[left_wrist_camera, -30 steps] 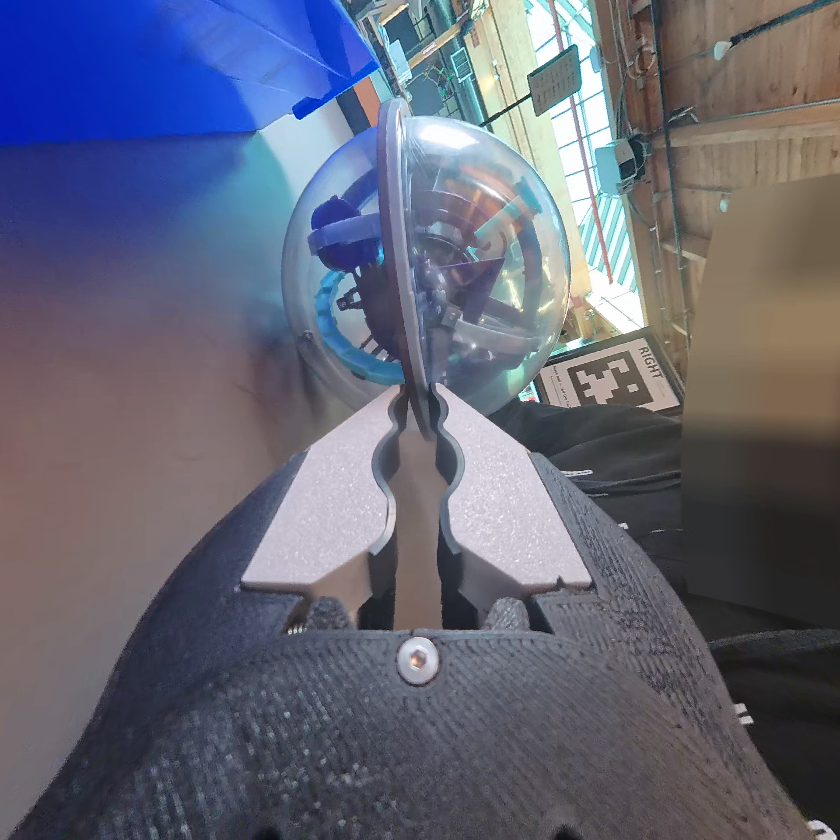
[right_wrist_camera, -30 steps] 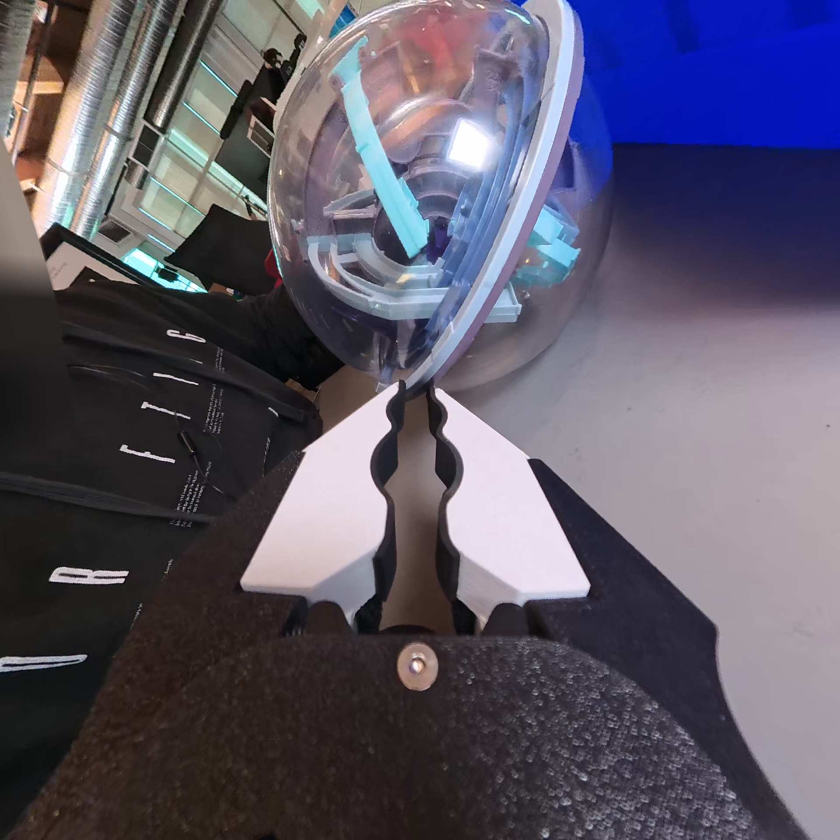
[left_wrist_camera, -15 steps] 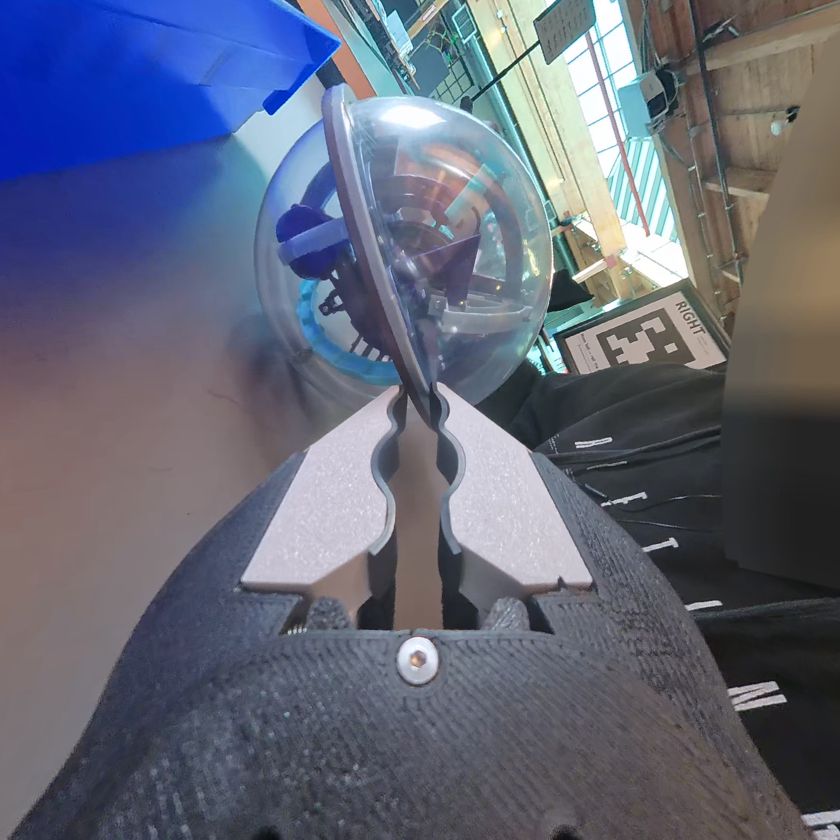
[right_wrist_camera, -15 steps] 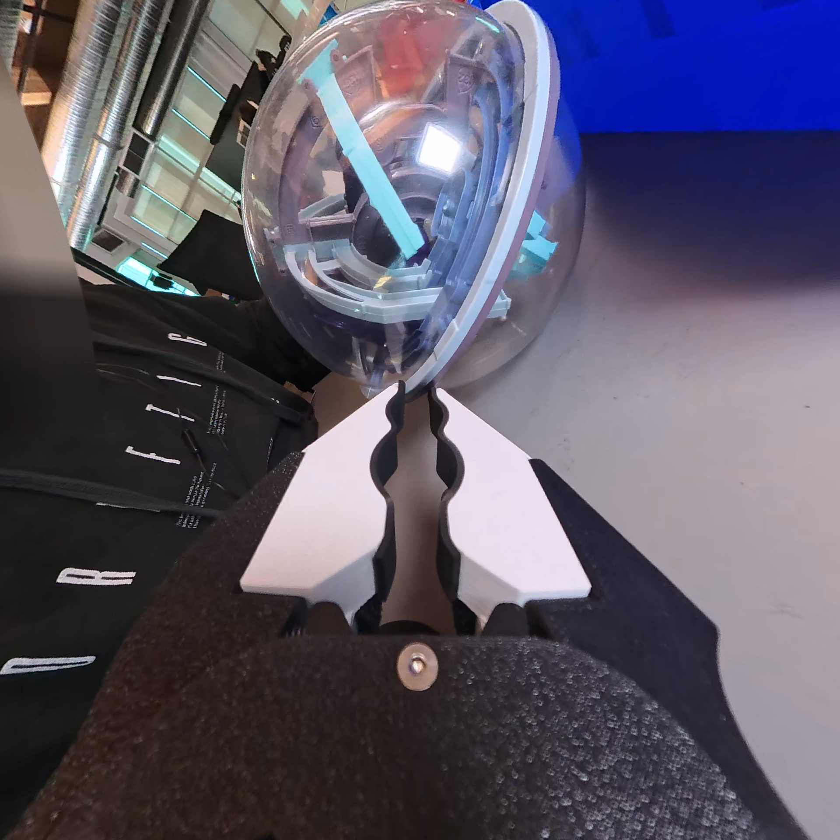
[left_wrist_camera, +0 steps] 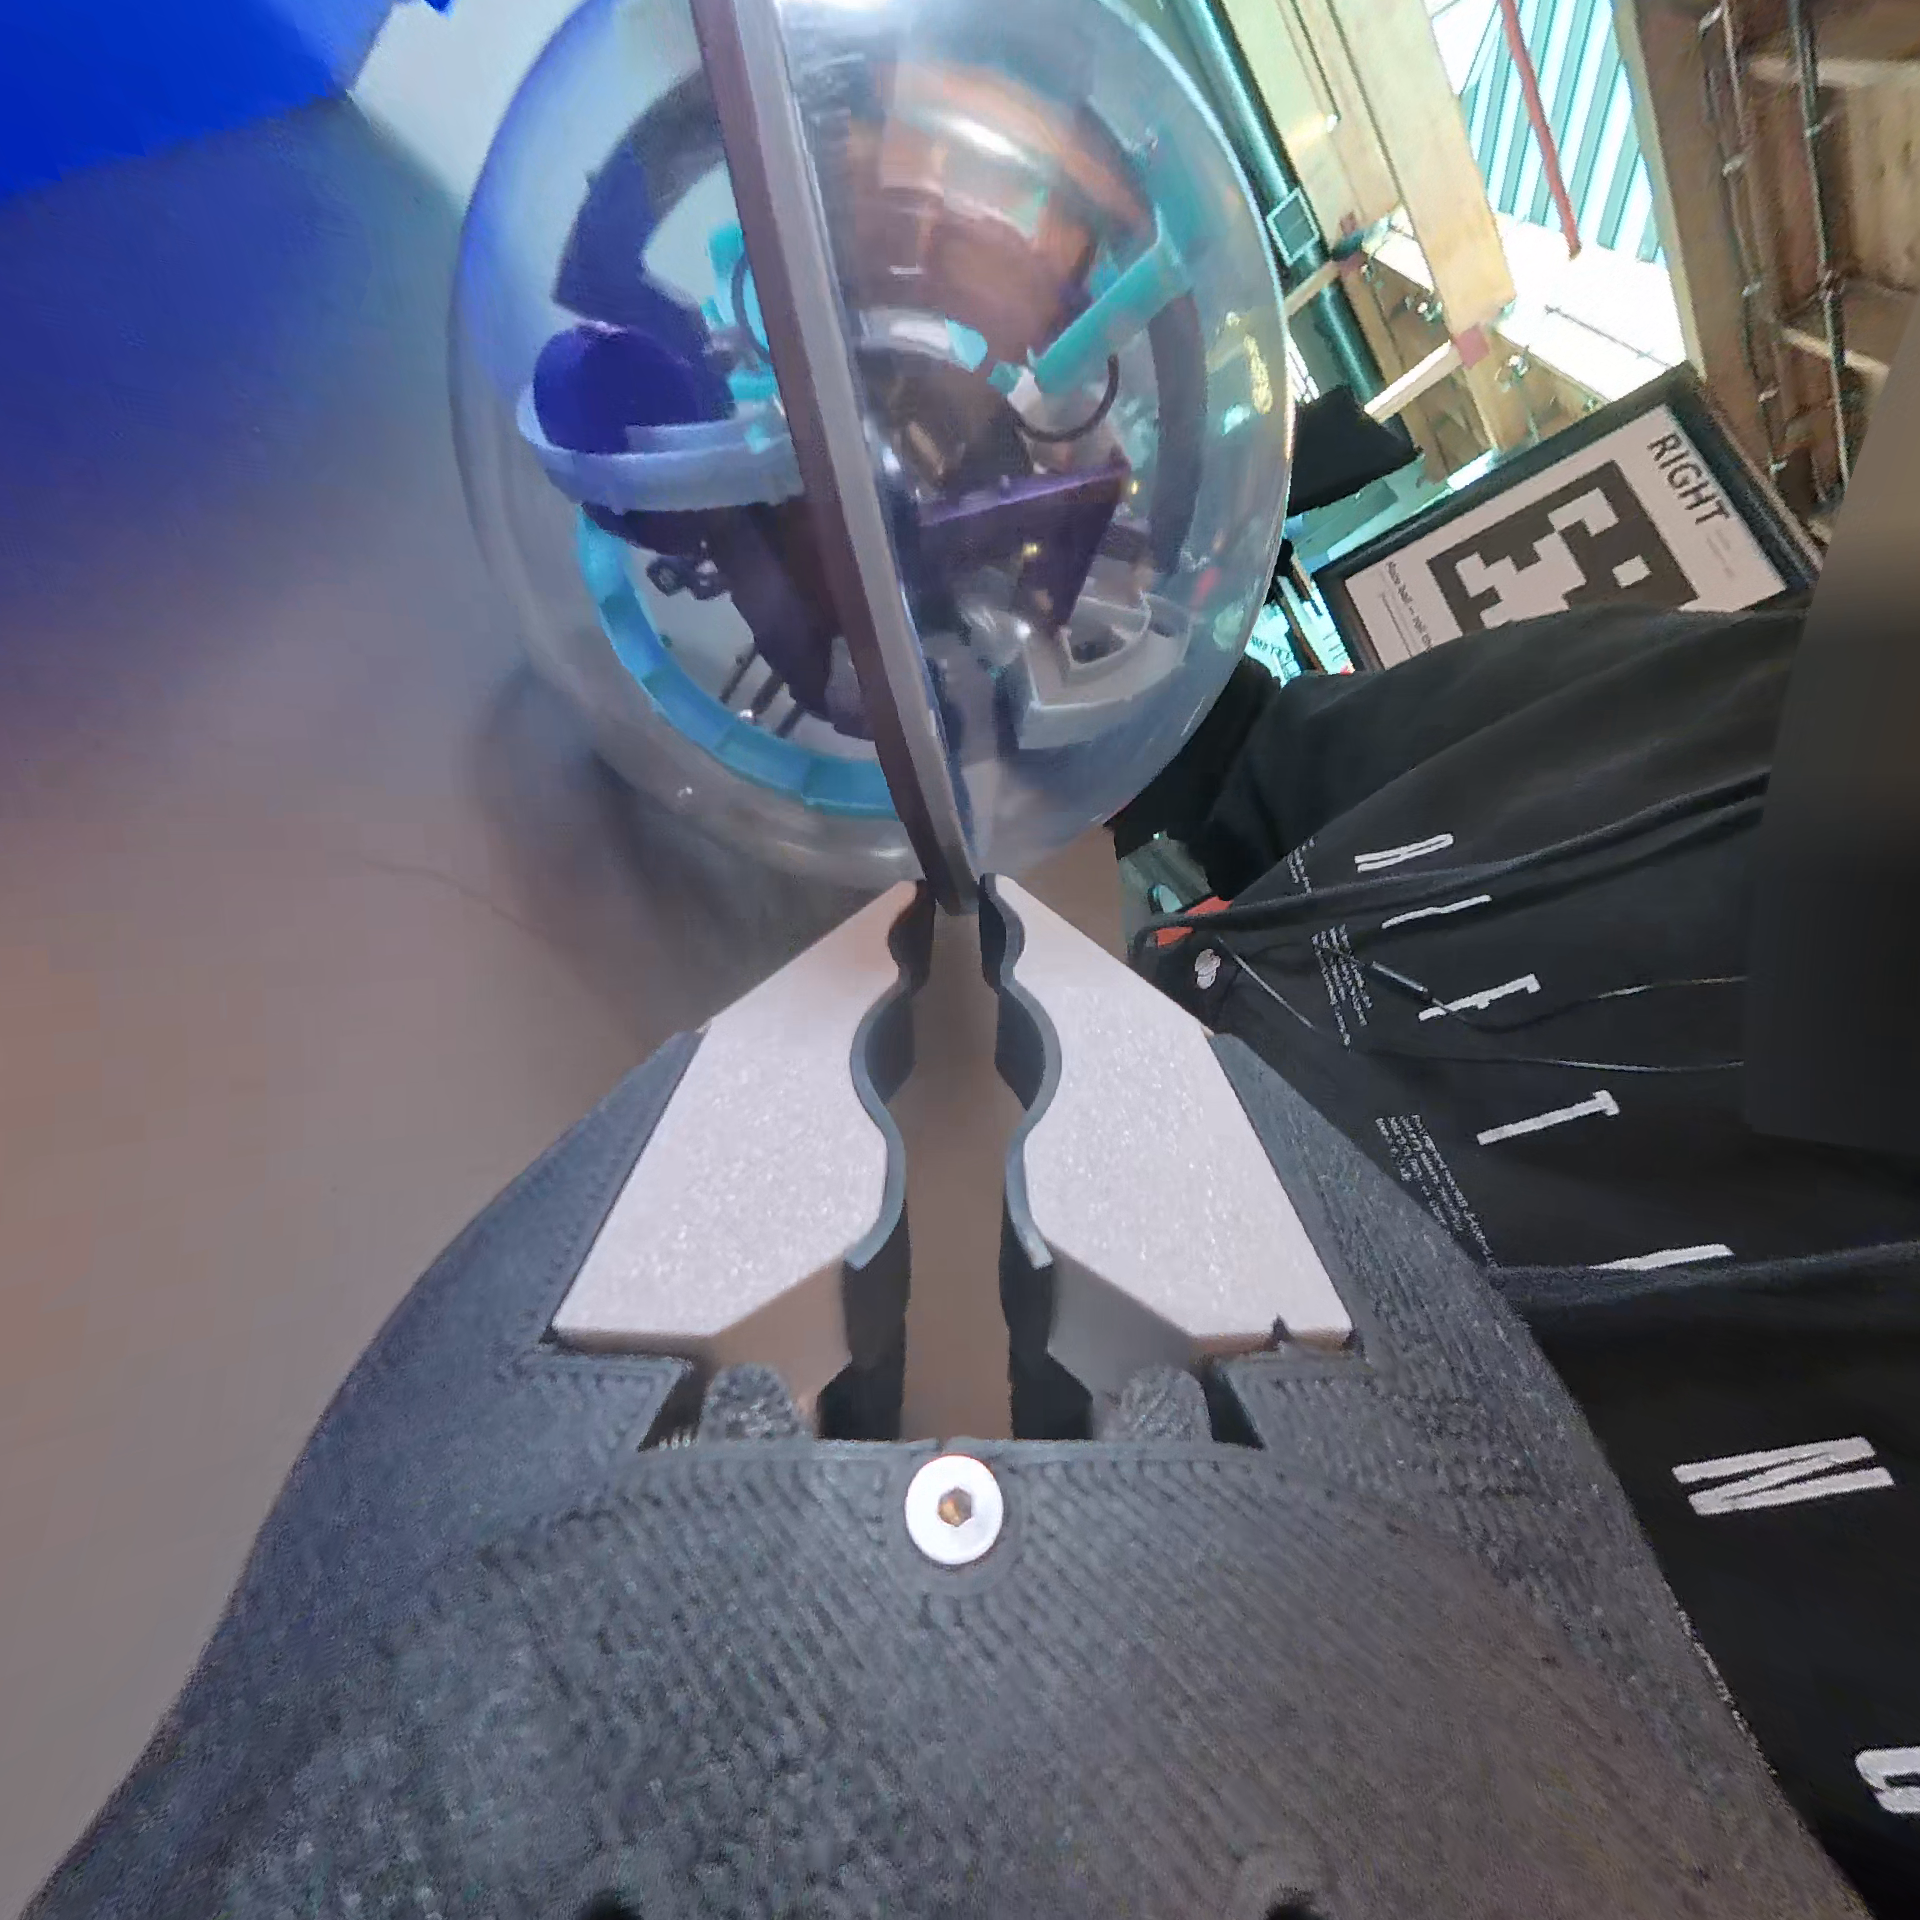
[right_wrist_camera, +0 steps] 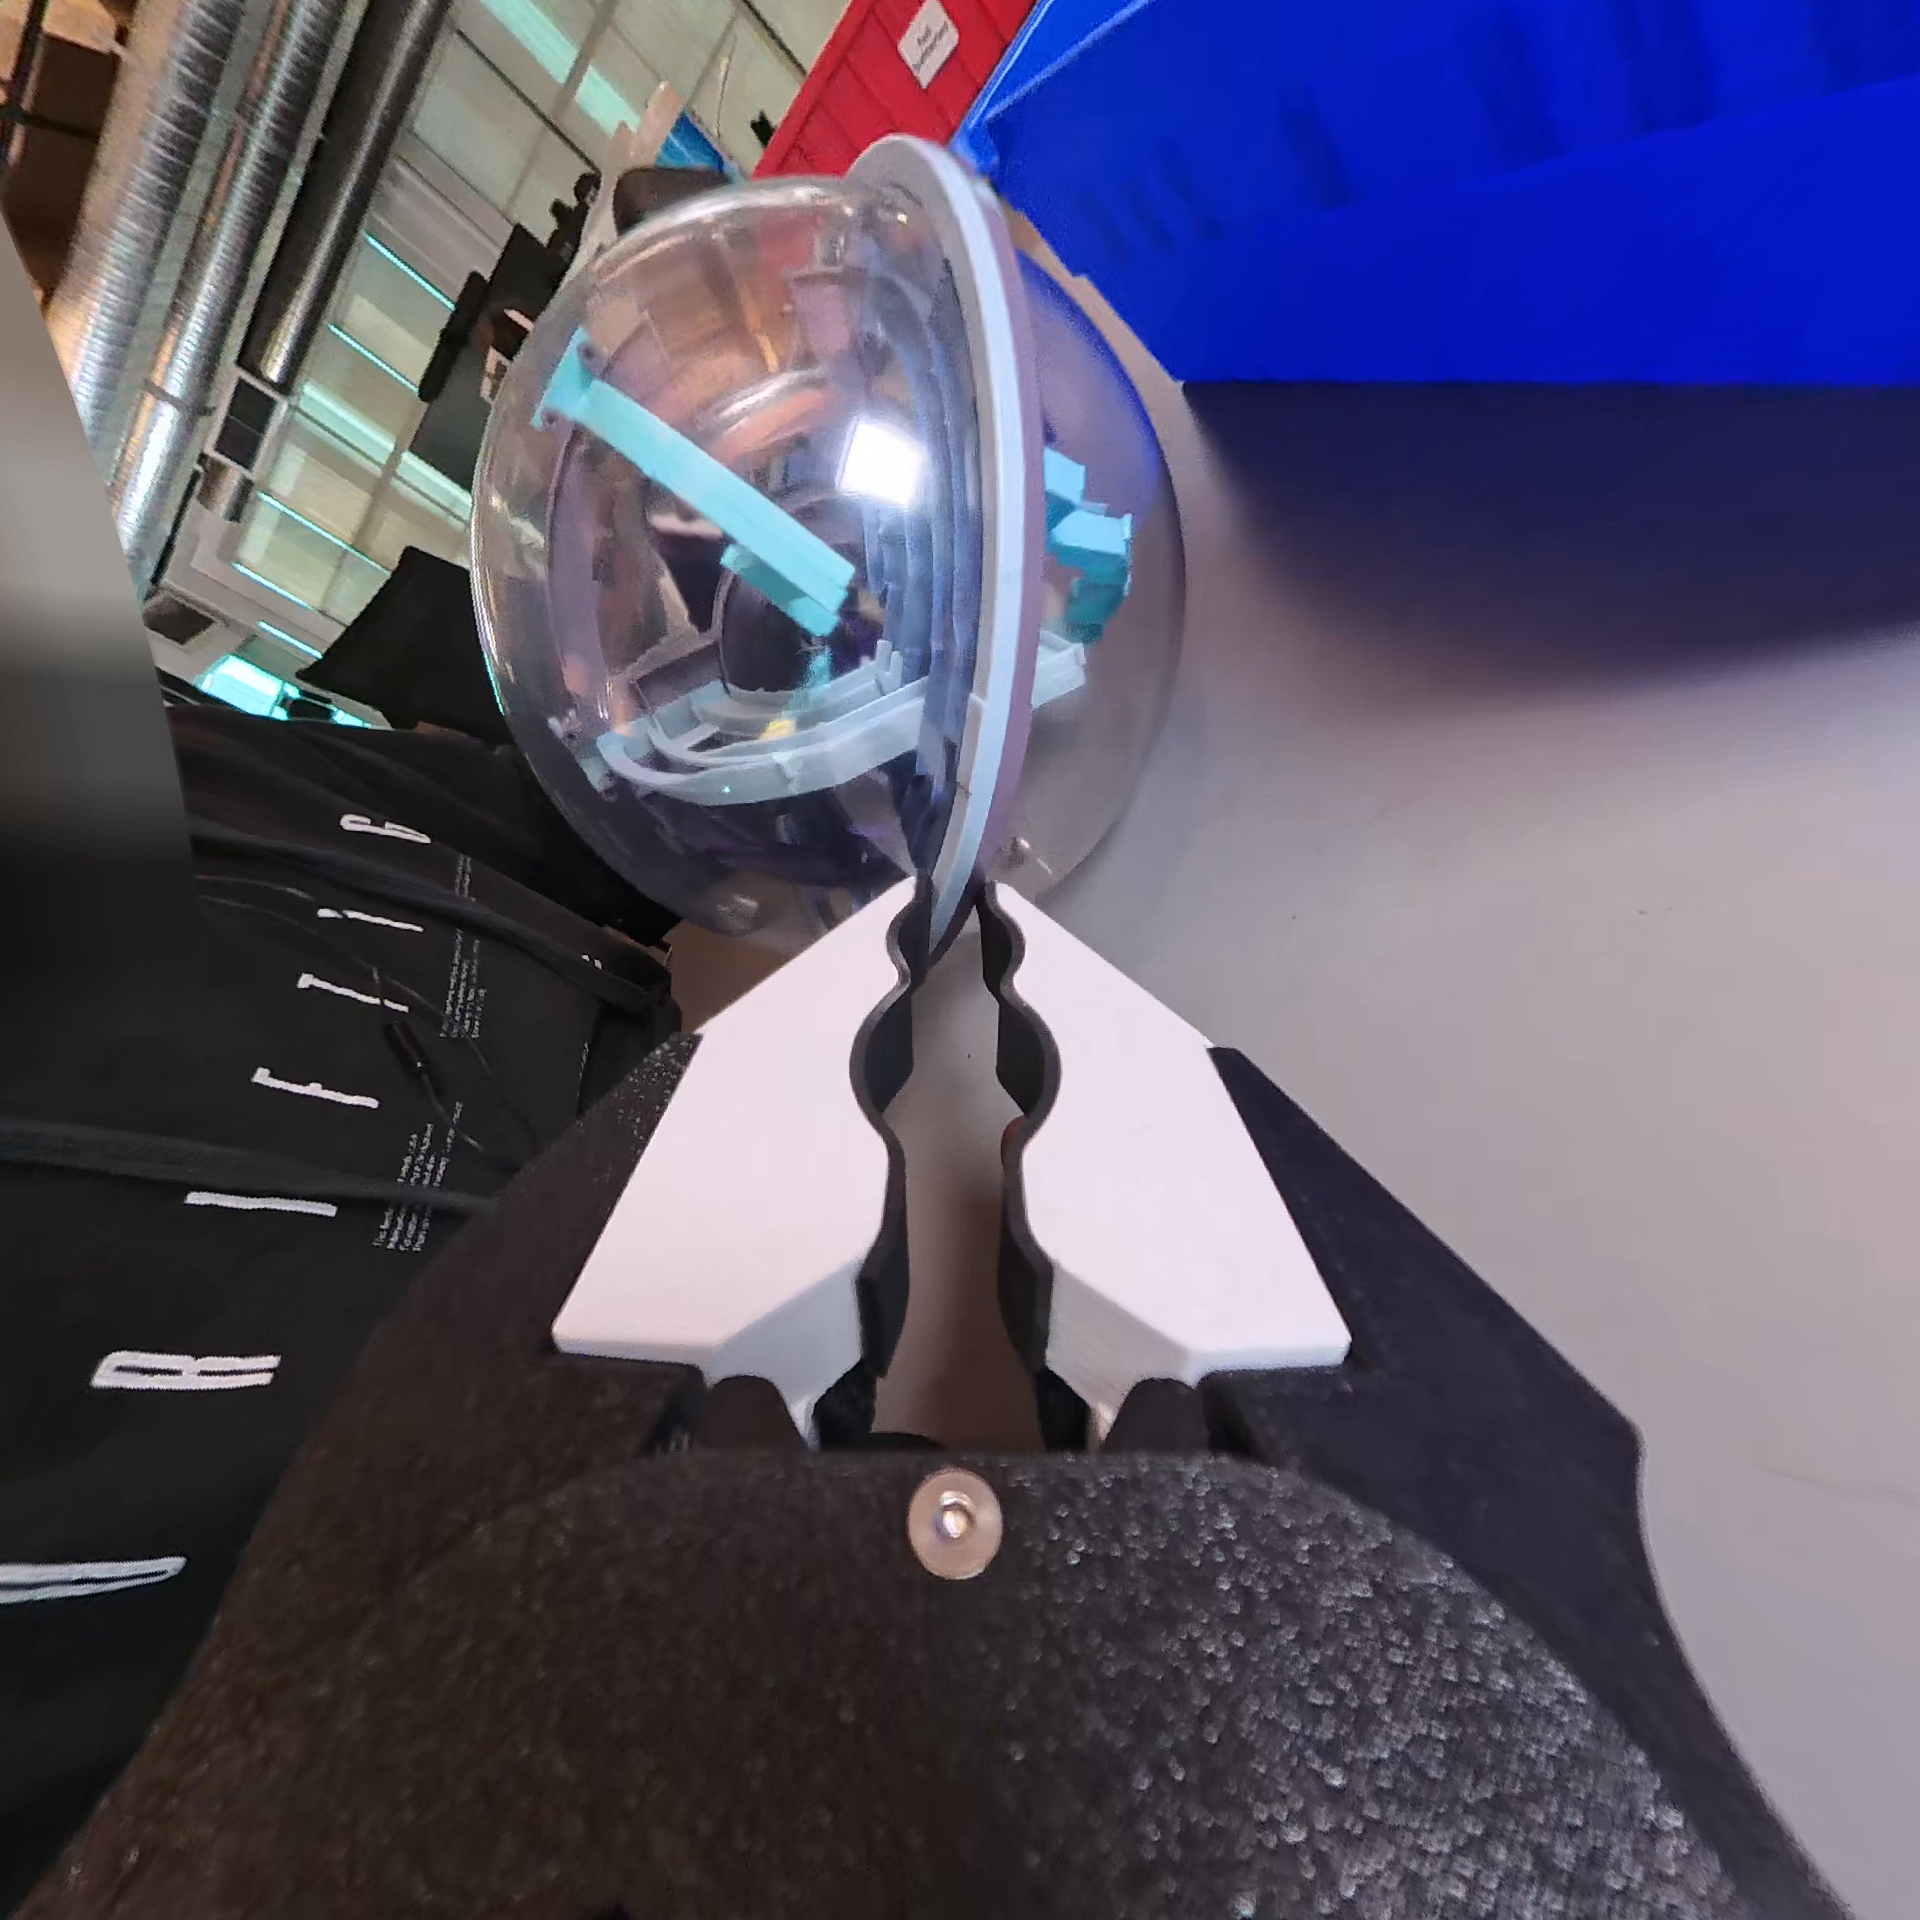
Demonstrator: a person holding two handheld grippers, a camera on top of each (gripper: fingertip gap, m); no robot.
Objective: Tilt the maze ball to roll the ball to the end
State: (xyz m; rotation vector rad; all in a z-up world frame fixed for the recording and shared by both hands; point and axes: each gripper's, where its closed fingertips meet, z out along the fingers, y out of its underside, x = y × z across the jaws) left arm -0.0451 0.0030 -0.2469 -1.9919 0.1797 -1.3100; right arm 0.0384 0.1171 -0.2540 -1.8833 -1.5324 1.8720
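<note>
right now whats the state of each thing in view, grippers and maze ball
left gripper: shut on the maze ball's rim
right gripper: shut on the rim, opposite side
maze ball: closed, held between both grippers, rim tilted
small ball inside: cannot tell where it sits
blue bin: behind the maze ball, contents hidden

One clear plastic maze ball [left_wrist_camera: 1039,436] [right_wrist_camera: 748,582] with coloured tracks inside. Two black two-finger grippers with pale fingers, the left gripper [left_wrist_camera: 951,896] and the right gripper [right_wrist_camera: 951,902]. One blue plastic bin [right_wrist_camera: 1507,197]. One red plastic bin [right_wrist_camera: 883,73]. One framed black-and-white marker board [left_wrist_camera: 1548,551].
</note>
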